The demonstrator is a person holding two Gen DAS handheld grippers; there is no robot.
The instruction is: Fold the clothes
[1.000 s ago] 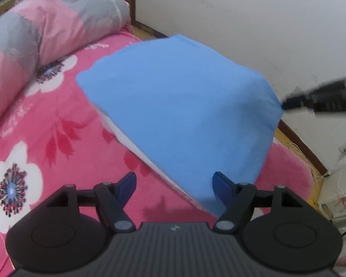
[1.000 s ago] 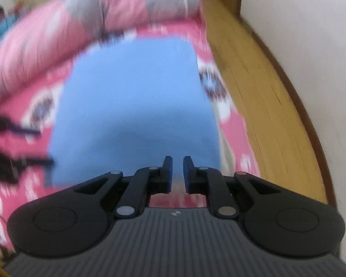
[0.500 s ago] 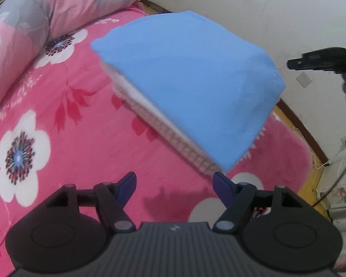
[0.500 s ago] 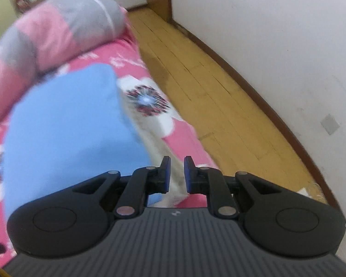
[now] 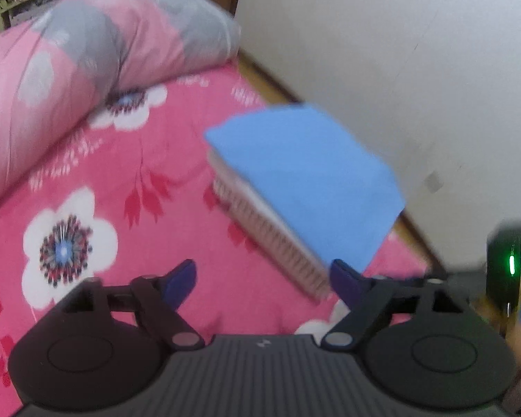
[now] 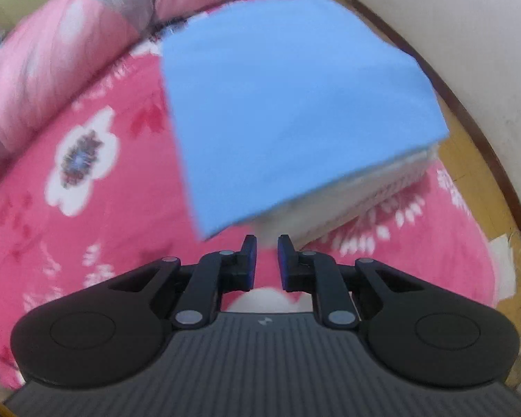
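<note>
A folded blue garment (image 5: 305, 177) with a white ribbed layer under it lies on the pink flowered bedspread (image 5: 121, 208) near the bed's right edge. It also shows in the right wrist view (image 6: 295, 111). My left gripper (image 5: 262, 278) is open and empty, just short of the garment's near corner. My right gripper (image 6: 266, 260) has its jaws close together with a narrow gap, nothing between them, just before the garment's near edge. The right gripper's body (image 5: 507, 264) shows at the right edge of the left wrist view.
A rolled pink and grey quilt (image 5: 87, 69) lies along the far side of the bed. A white wall (image 5: 399, 52) and a strip of wooden floor (image 6: 476, 160) run along the bed's right side.
Both grippers have pulled back from the garment, which now looks smaller and farther in the left view. The right view has swung back onto the garment. The jaws have kept their widths.
</note>
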